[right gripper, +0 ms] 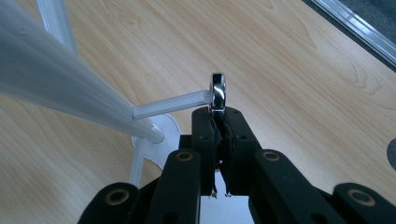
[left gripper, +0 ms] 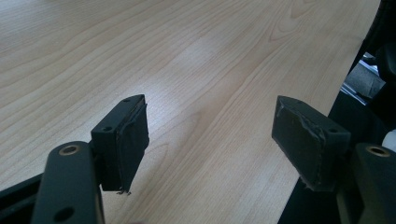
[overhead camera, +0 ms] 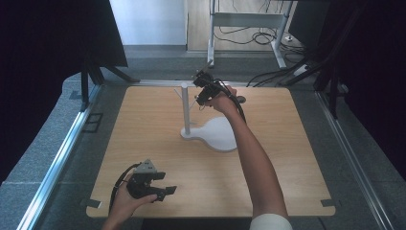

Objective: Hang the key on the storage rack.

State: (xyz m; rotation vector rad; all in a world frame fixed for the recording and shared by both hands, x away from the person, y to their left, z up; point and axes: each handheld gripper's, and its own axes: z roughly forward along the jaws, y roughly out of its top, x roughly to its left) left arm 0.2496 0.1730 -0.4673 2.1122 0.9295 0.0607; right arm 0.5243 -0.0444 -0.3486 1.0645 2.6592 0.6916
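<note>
Right, up at the far side of the wooden table (overhead camera: 143, 143) the right gripper (overhead camera: 203, 87) is raised beside a white stand (overhead camera: 186, 110), the person's right forearm stretching across the board to reach it. In the right gripper view the two black jaws are pressed together on a small shiny metal ring (right gripper: 218, 91), which they pinch by its lower edge so that it stands upright above the tips. The ring sits right at the end of one of the stand's short white pegs (right gripper: 170, 104); the peg tip meets the ring's side, though whether it has passed through the hole cannot be told from here. The stand's main pole (right gripper: 56, 84) runs blurred across the left of that view, with another peg (right gripper: 56, 23) up at the top left and part of the white base (right gripper: 163, 130) below.

In the high view the stand is an upright pole on a flat white base (overhead camera: 220, 136) that spreads out toward the right, near the middle of the table. Beside the right hand, a small dark object (overhead camera: 241, 99) lies on the wood, too small to identify.

Down at the near edge, the left gripper (overhead camera: 163, 190) is held low over the table in the person's left hand (overhead camera: 129, 201), well apart from the stand. Its jaws stand wide apart, both pads (left gripper: 133, 140) facing bare wood with nothing between them.
</note>
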